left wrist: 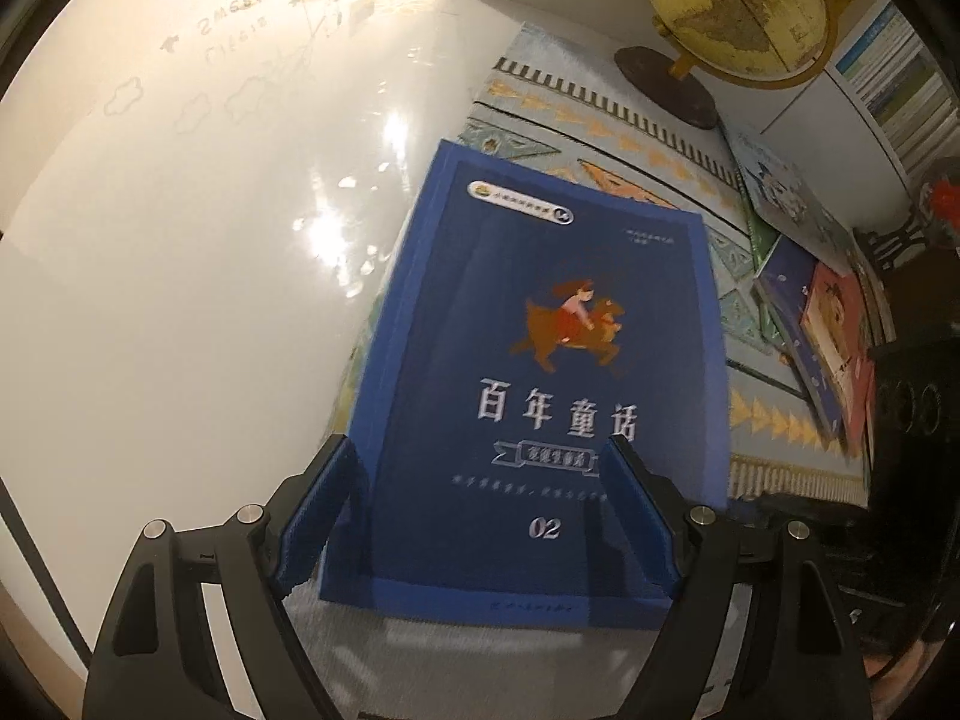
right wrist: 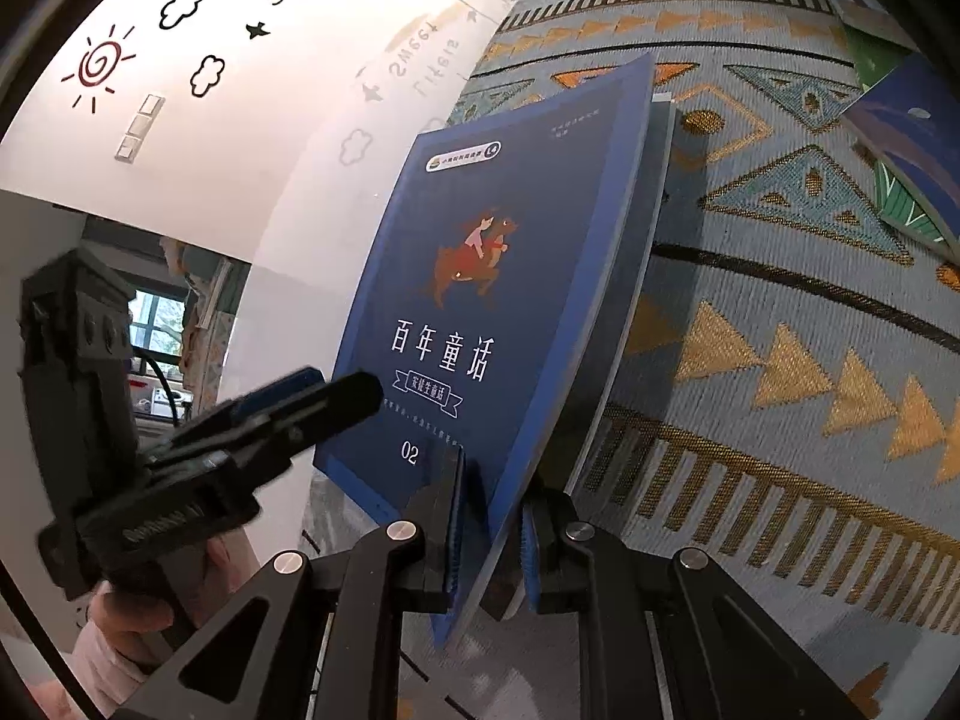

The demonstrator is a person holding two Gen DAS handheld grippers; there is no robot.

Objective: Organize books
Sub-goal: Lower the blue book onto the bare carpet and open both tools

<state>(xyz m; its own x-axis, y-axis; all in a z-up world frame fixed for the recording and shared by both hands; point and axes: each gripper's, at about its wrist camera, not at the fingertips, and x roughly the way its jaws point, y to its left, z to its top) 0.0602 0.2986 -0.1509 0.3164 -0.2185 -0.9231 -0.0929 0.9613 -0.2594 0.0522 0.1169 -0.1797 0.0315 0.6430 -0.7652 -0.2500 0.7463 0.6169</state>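
A patterned rug (right wrist: 780, 312) beside a glossy white floor (left wrist: 180, 300) carries the blue book (right wrist: 480, 276), raised on edge with its long axis running away from both cameras; the right gripper (right wrist: 489, 534) pinches its near bottom edge between its fingers. The left gripper (left wrist: 480, 516) is equally near, its fingers spread, straddling the book's lower cover without clamping it; other books (left wrist: 828, 324) lie well apart on the rug.

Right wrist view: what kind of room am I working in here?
Probably a child's room or playroom at home: a wall decal of sun, clouds and "Sweet", a patterned rug on glossy floor, a globe, and picture books scattered nearby.
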